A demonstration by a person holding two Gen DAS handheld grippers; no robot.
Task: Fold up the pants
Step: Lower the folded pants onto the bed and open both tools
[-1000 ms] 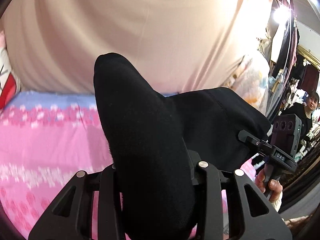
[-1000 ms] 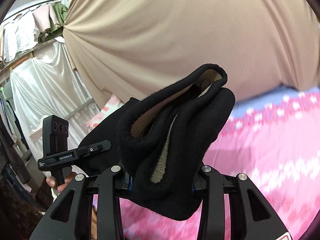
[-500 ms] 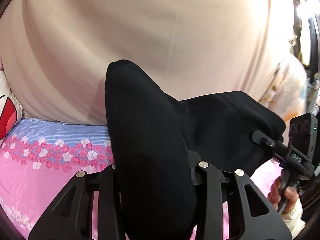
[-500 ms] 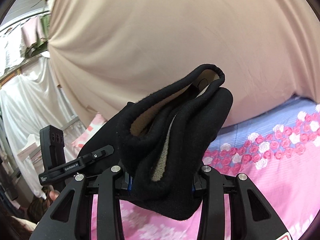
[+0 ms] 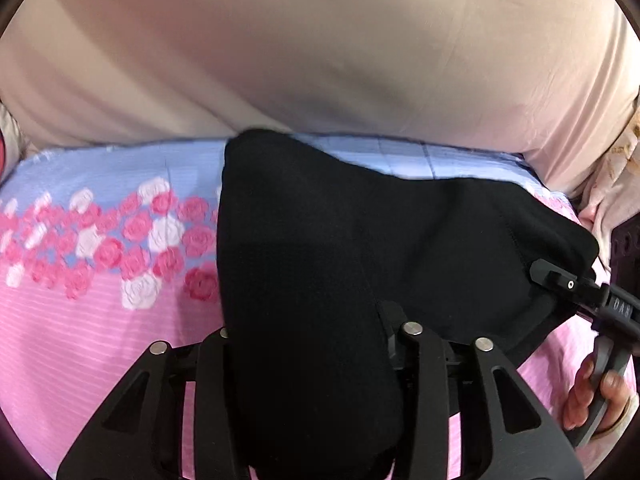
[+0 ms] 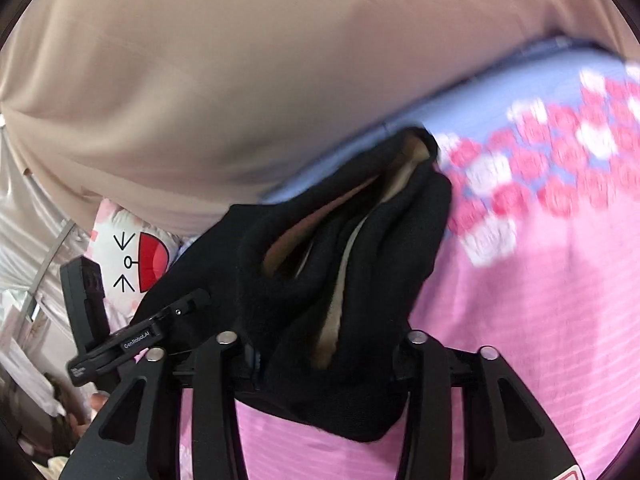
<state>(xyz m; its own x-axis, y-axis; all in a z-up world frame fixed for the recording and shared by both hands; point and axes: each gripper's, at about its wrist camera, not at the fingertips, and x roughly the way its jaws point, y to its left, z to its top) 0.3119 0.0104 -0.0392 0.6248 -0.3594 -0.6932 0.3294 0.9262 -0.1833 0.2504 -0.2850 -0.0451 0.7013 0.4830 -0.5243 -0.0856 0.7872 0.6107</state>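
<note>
Black pants [image 5: 440,240] with a tan fleece lining [image 6: 332,320] hang stretched between my two grippers, low over the pink bed sheet [image 5: 100,340]. My left gripper [image 5: 312,328] is opening, but a thick fold of the black cloth still fills the gap between its fingers. My right gripper [image 6: 320,340] is opening too, with a bunched edge of the pants [image 6: 288,280] between its fingers. The right gripper [image 5: 560,284] shows at the right of the left wrist view, pinching the cloth's far corner. The left gripper [image 6: 180,308] shows at the lower left of the right wrist view.
A rose band [image 5: 140,240] runs across the sheet, with a blue strip [image 5: 120,160] behind it. A beige curtain [image 5: 320,60] hangs close behind the bed. A white and red cartoon cushion [image 6: 136,260] lies at the bed's left end. A hand [image 5: 592,400] holds the right gripper's handle.
Both grippers have dropped and moved forward with the pants, so the bed sheet now fills much more of each view. Their fingers stand slightly wider apart than before.
</note>
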